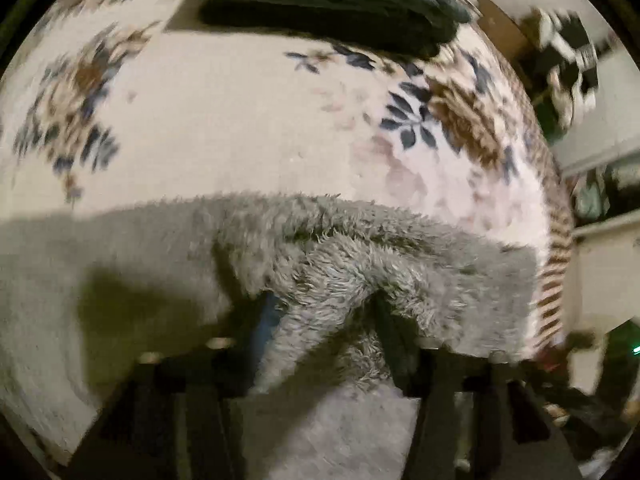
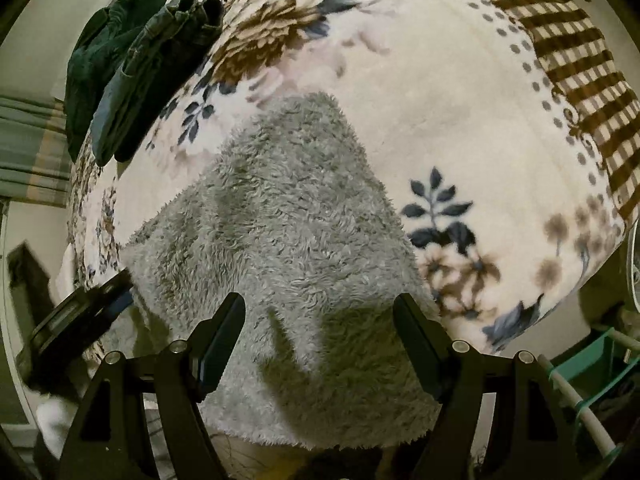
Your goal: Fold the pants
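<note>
Lying on the floral blanket point(image 2: 460, 92), the fluffy grey pants point(image 2: 280, 220) fill our view; our left gripper point(image 1: 324, 320) is clenched on a raised fold of them, while our right gripper point(image 2: 320, 320) hovers with jaws spread wide above the fabric. Folded dark garments point(image 2: 120, 68) rest at the blanket's edge; a teal basket point(image 2: 600, 364) sits beside, contents unclear

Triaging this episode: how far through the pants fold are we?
Done: other garments sit folded in a dark pile at the far edge of the floral blanket. In hand: the left gripper is shut on a fold of the grey fleece pants; the right gripper is open above them. Left: the pants are still loosely bunched, so the final folds and stacking remain.
</note>
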